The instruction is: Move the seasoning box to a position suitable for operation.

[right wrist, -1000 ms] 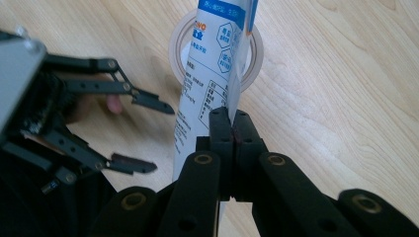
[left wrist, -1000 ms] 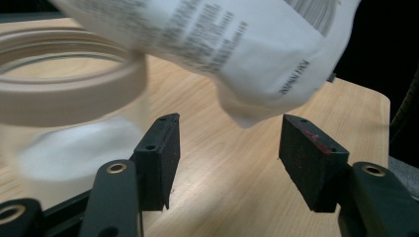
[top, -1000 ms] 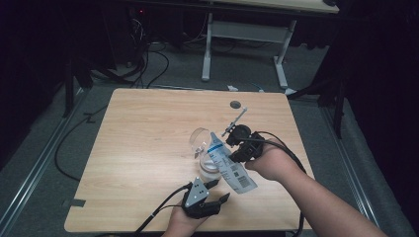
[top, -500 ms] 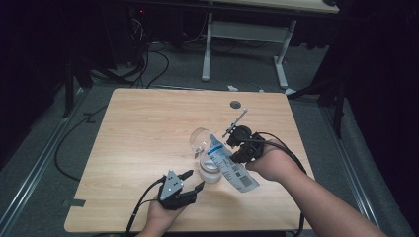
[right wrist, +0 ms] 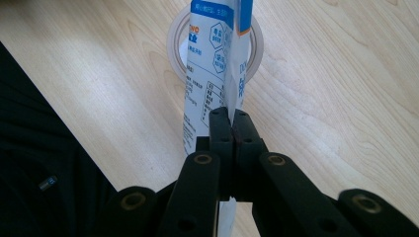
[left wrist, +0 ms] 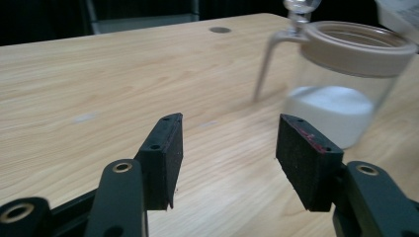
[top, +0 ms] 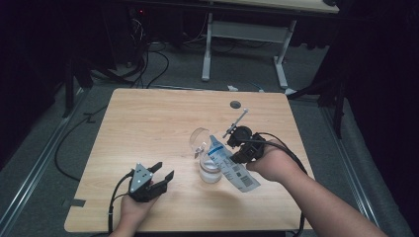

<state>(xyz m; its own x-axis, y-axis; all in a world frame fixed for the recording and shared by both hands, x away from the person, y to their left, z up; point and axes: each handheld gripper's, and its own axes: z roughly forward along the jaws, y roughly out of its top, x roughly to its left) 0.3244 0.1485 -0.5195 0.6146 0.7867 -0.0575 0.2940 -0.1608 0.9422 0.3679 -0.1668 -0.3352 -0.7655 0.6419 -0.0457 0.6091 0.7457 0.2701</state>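
1. Left gripper [top: 157,178] near the table's [top: 148,123] front edge, jaws apart and just closing a little, nothing between them.
2. Glass jar [top: 210,168] mid-table, white powder inside, hinged lid open.
3. Right gripper [top: 236,147] pads clamped on a white-and-blue pouch [top: 230,165], tilted over the jar's mouth.

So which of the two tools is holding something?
The right tool, clamped shut on the white and blue packet tipped over the jar. The left tool stands open with nothing between its pads.
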